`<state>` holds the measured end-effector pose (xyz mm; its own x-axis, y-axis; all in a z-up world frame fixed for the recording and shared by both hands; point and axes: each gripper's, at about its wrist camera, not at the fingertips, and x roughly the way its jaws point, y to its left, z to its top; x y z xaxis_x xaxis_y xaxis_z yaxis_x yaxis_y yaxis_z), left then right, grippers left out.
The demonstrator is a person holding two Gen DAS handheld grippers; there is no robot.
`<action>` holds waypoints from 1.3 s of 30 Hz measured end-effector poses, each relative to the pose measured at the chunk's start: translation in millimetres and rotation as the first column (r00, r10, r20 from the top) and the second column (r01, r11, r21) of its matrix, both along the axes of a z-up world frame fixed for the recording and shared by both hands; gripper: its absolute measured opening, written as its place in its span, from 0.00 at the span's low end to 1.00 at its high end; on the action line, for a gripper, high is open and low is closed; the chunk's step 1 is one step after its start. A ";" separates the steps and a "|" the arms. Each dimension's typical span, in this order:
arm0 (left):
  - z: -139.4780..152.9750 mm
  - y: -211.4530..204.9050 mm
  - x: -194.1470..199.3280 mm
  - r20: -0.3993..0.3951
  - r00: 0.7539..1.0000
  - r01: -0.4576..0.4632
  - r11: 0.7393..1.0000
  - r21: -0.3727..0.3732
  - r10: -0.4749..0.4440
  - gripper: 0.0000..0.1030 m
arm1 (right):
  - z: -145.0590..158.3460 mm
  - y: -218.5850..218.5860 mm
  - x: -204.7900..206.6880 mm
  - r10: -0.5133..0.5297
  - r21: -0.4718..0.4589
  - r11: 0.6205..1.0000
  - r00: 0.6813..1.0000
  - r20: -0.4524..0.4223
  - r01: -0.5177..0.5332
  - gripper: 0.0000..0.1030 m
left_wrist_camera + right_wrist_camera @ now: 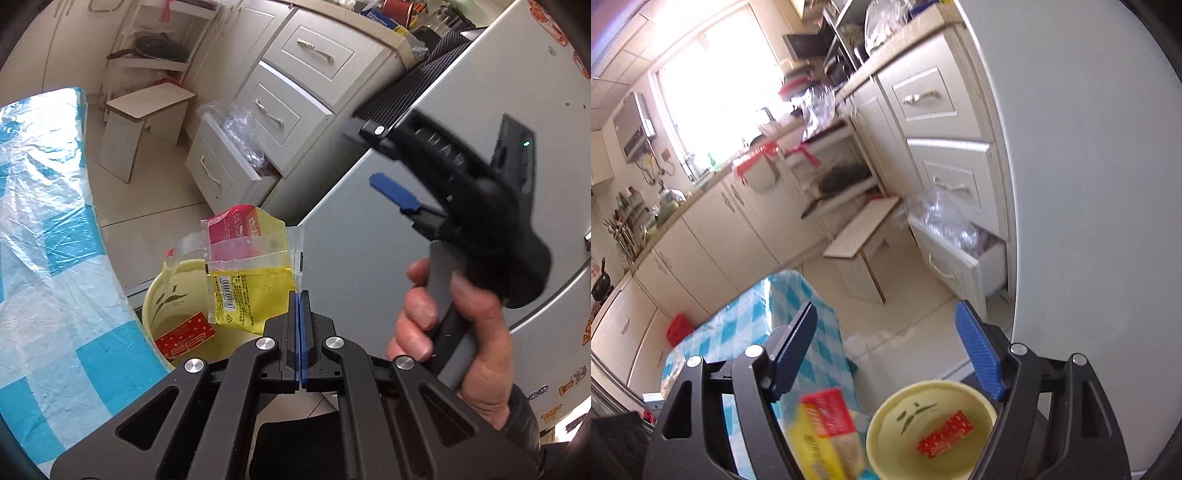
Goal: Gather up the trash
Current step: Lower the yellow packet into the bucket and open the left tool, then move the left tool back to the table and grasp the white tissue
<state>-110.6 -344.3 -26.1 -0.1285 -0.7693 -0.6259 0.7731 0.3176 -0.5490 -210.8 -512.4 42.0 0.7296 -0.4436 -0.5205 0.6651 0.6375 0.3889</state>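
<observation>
Right over the pale yellow bin (173,314) hangs a yellow and red plastic wrapper (251,266), pinched by its lower corner in the left tongs (300,306), whose blue pads are clenched together on the thin film. The wrapper stands up from the pads, a barcode label on its yellow face and a clear torn flap folding over to the left. In the right wrist view the same wrapper (823,424) shows blurred, just left of the bin (886,417). Inside the bin lies a small red packet (186,334) on the bottom, also seen from the right wrist view (943,434).

The right tongs (886,354) stand wide apart with nothing between the ribbed blue pads; they grip nothing and hover above the bin. In the left wrist view a hand (454,325) holds this second tool (461,192) by its grey handle, in front of a white fridge (369,240).

Left of the bin is the bench (44,221), covered with a blue and white checked cloth under clear plastic. Beyond it on the tiled floor (155,210) stand a small white stool (144,122) and a cabinet with its bottom drawer (221,162) pulled open, stuffed with clear plastic bags.
</observation>
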 end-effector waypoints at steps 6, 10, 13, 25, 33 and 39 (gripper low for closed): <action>-38.3 -35.2 -1.8 -0.014 1.000 0.008 0.992 0.127 -0.006 0.14 | 3.4 -10.6 0.8 0.004 0.031 1.000 1.000 0.015 -0.004 0.73; -36.6 -33.0 -4.8 0.036 0.999 -0.030 0.987 0.156 0.024 0.43 | 6.7 -10.1 0.5 0.006 0.034 0.999 1.000 0.017 -0.007 0.73; -20.4 -24.7 -6.9 0.084 0.996 -0.041 0.988 0.147 0.029 0.48 | 6.9 -8.6 3.4 0.010 0.032 0.999 1.000 0.017 -0.010 0.73; 44.4 119.2 -2.1 0.333 0.916 -0.263 0.962 0.078 0.223 0.67 | 14.3 29.6 28.3 0.113 -0.058 0.992 0.993 0.018 -0.111 0.74; 51.0 255.6 39.6 0.405 0.784 -0.537 0.841 0.062 0.471 0.67 | 20.9 76.7 55.1 0.230 -0.120 0.966 0.973 0.000 -0.229 0.76; 37.5 332.2 84.3 0.436 0.676 -0.693 0.714 0.102 0.594 0.67 | 15.9 110.5 76.2 0.314 -0.113 0.942 0.949 -0.029 -0.316 0.76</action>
<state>-26.3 -12.1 11.4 0.6031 -0.3934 -0.6939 0.4405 0.8895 -0.1214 -134.5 -401.9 57.9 0.8368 -0.2492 -0.4875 0.4265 0.8550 0.2950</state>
